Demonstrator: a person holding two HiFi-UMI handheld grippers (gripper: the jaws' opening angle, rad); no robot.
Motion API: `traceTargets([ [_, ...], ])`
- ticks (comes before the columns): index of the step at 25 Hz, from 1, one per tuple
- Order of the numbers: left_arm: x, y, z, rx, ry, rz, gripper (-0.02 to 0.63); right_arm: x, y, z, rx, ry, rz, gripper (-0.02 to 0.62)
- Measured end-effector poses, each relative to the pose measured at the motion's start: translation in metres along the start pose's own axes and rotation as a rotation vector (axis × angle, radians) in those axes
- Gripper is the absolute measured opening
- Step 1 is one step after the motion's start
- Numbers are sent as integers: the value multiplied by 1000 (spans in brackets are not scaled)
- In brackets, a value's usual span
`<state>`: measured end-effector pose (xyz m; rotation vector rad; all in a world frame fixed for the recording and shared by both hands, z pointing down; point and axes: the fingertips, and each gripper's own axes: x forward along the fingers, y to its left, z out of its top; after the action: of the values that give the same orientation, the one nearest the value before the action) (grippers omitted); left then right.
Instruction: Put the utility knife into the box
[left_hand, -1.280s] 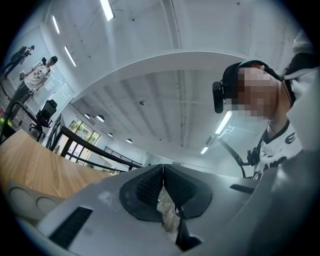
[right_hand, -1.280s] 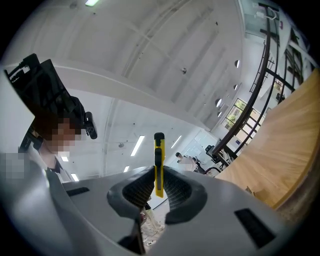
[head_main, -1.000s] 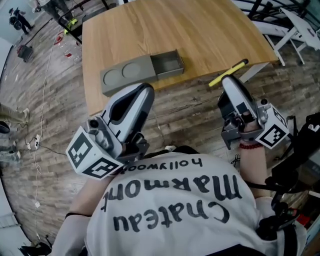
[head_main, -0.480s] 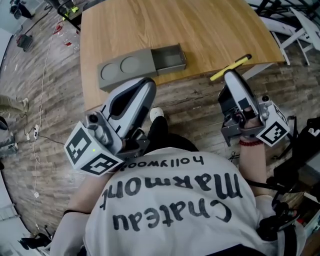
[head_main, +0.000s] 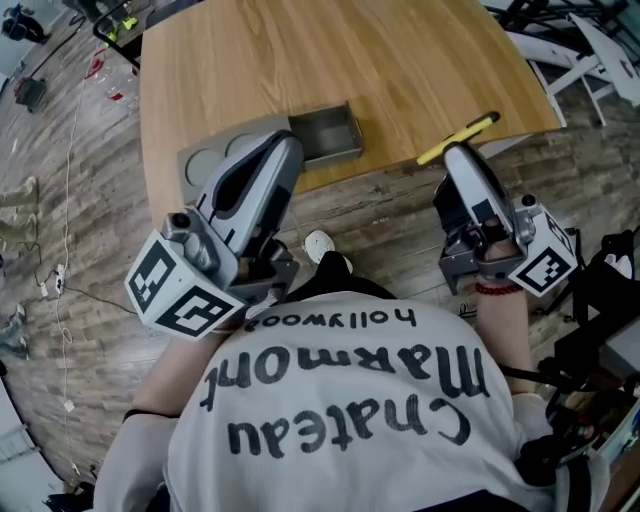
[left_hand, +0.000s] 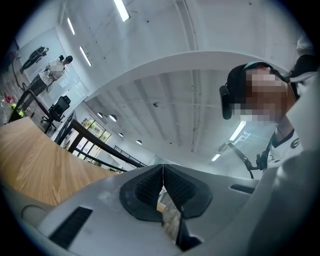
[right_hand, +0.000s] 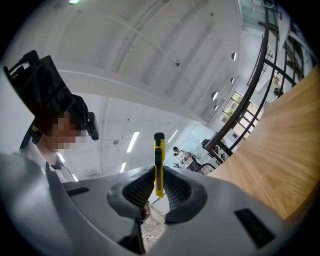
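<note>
Right gripper (head_main: 460, 158) is clamped on the yellow utility knife (head_main: 467, 132), right of the open box (head_main: 325, 138) on the desk (head_main: 400, 60), probably ready for dropping in. Left gripper (head_main: 281, 145) is pinched closed and empty, hanging just in front of the box.

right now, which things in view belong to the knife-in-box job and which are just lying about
Job: yellow utility knife, held in the shut right gripper; open grey box on the wooden table.
Lying about: cable on the floor; white frame beside the table; left gripper, shut and empty.
</note>
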<state>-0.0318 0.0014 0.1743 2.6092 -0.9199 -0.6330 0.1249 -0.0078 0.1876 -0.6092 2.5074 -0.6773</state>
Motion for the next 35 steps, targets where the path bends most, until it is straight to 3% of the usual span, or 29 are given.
traceTargets([
  [8, 43, 57, -14, -79, 46, -26, 9, 31, -61, 4, 19, 48, -60, 54],
  [35, 13, 151, -21, -160, 39, 193, 9, 96, -153, -73, 137, 246, -90, 54],
])
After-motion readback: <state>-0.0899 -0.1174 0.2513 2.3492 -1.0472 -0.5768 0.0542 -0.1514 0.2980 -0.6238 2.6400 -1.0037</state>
